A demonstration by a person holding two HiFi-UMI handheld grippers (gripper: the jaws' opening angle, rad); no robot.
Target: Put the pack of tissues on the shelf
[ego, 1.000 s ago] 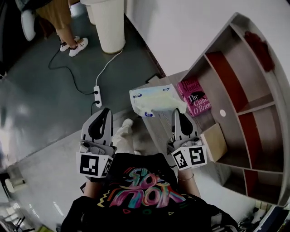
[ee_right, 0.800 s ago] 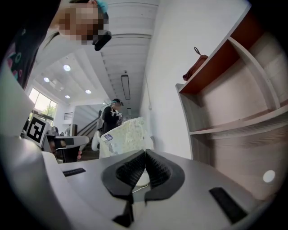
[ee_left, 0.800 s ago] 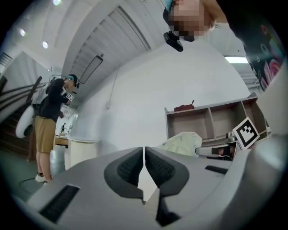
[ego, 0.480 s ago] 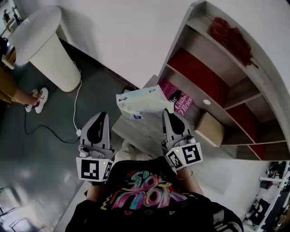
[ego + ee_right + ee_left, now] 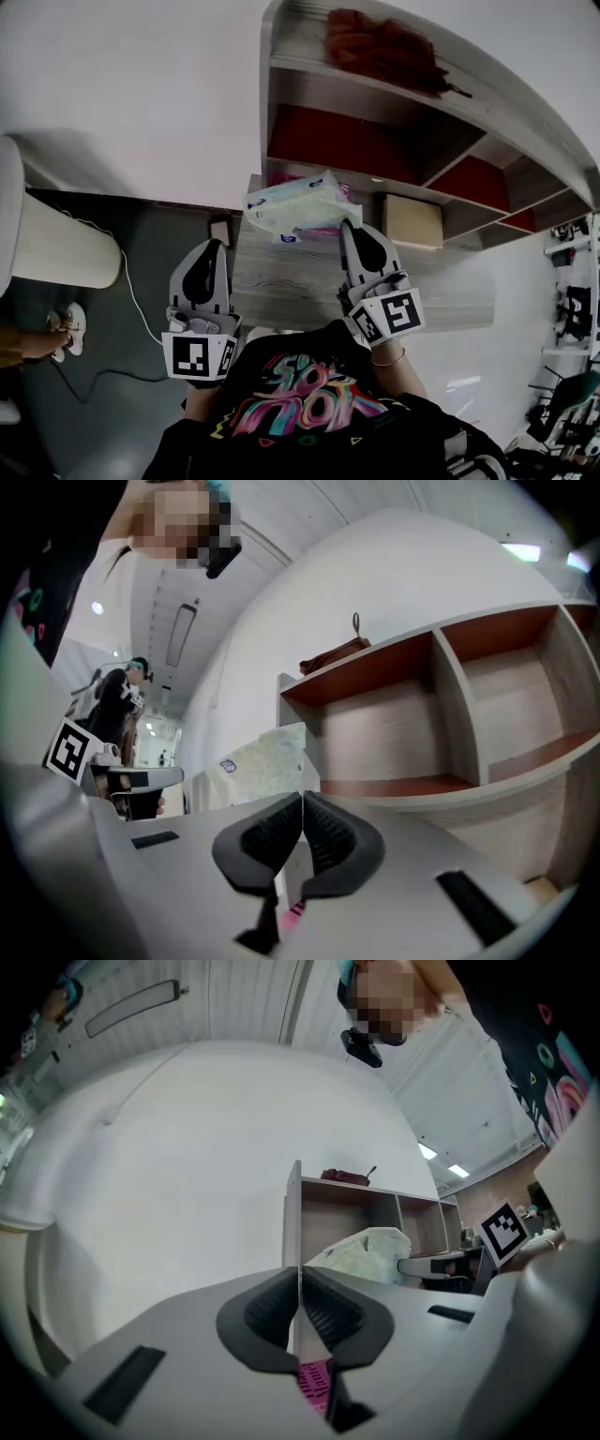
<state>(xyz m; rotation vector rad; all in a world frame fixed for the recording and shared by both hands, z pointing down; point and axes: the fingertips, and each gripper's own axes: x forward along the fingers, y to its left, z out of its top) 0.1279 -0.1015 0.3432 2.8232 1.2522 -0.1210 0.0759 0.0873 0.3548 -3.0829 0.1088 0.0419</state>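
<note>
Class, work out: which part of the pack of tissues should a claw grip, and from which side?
The thin wrapper edge at its near right corner, from the person's side: the pack of tissues is bulky and soft, that edge flat. The right claw pinches there.

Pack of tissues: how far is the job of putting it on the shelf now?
Done: the pack of tissues is lifted, its edge pinched in the shut right claw. In hand: it is held in front of the shelf. Left: set it inside a compartment and release it.
</note>
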